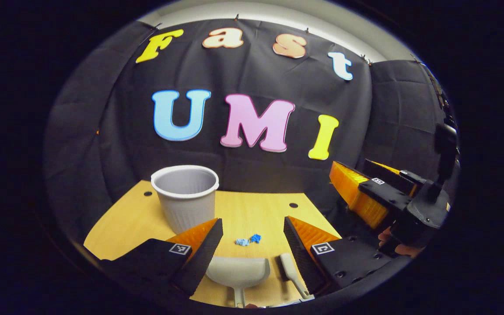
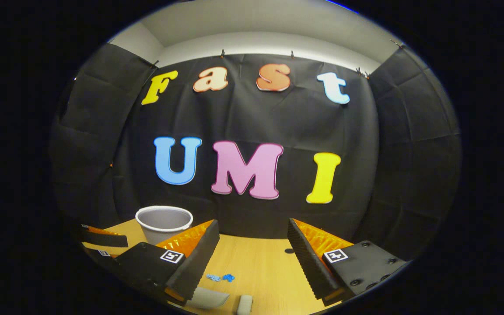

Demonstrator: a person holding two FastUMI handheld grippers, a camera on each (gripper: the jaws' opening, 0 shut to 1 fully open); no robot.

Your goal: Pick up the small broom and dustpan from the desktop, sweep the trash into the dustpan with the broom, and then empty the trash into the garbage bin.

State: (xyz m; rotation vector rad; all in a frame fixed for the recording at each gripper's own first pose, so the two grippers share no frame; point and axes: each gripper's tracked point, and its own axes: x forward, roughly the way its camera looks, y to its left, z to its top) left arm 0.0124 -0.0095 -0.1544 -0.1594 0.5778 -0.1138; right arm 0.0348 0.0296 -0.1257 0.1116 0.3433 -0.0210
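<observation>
In the left gripper view a pale dustpan (image 1: 239, 271) lies on the wooden desktop (image 1: 269, 210), handle toward me, with a small broom (image 1: 290, 270) just to its right. Blue trash scraps (image 1: 248, 240) lie beyond them, and a grey ribbed garbage bin (image 1: 186, 197) stands behind on the left. My left gripper (image 1: 253, 232) hangs open above the dustpan, holding nothing. The right gripper (image 1: 365, 183) is off to the right, held by a hand. In the right gripper view my right gripper (image 2: 253, 238) is open and empty, above the dustpan (image 2: 208, 298), broom (image 2: 244, 304), scraps (image 2: 220, 277) and bin (image 2: 163, 224).
The desktop (image 2: 260, 267) ends at the black cloth wall behind it and has small dark holes (image 1: 293, 205) near its back edge. The left gripper's finger (image 2: 103, 238) shows at the left in the right gripper view.
</observation>
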